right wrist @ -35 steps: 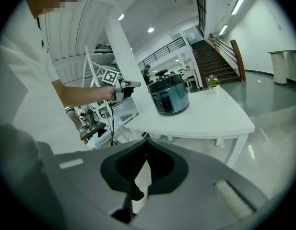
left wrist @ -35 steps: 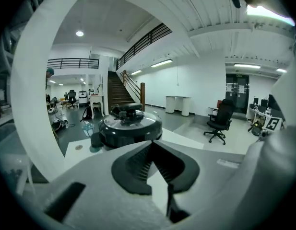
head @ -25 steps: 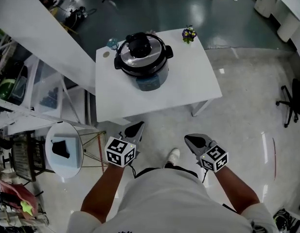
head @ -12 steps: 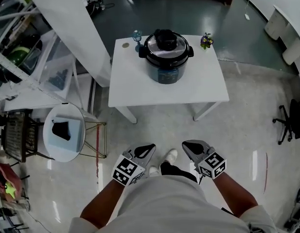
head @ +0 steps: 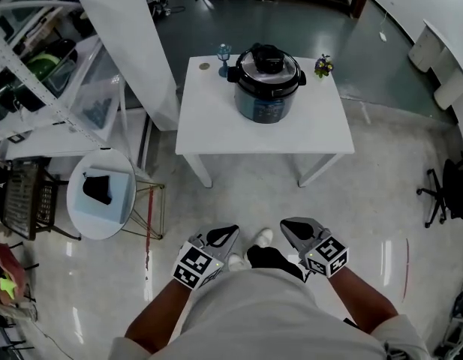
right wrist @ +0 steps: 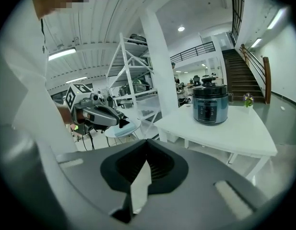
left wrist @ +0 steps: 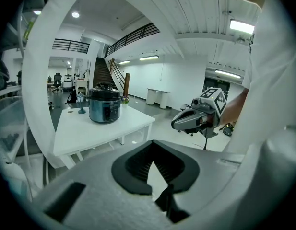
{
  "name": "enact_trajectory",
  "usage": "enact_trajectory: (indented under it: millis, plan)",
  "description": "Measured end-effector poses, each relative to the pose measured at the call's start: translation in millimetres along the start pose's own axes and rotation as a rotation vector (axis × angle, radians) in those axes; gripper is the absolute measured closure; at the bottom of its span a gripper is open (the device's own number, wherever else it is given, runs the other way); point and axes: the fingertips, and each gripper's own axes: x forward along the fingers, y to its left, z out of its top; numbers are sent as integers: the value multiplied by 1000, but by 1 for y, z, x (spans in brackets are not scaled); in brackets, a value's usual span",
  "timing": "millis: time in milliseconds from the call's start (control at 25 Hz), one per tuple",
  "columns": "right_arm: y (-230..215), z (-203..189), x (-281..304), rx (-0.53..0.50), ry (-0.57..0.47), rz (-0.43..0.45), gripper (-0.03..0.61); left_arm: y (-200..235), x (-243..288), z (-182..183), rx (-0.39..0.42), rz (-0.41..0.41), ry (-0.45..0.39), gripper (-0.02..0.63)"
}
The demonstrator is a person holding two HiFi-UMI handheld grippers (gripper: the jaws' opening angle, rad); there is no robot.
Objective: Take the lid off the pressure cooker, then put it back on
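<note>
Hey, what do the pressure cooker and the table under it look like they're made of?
Pressure cooker: dark body with a slight sheen, probably painted metal or plastic. Lid: the silvery, reflective rim looks like polished metal; the black top knob is likely plastic. Table: flat white matte top, maybe laminate or painted board; I can't tell which.

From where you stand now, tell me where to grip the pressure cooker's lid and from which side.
Grip the raised black handle at the centre of the lid, coming from above on the near side of the table. The pressure cooker stands upright, and that handle is the only part standing proud of the smooth metal lid, likely the surest hold.
</note>
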Motion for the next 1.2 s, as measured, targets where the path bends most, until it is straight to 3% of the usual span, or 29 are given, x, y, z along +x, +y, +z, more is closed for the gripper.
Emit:
enact_trajectory:
  millis: [480,1200]
  plan:
    - [27,-7,-11,-17,9,-14,565,-10,-20,-6,-42,-9,-43,607]
    - [56,-12,-14,-47,20,4,566,-18,-41,-25,-62,-1,-33,607]
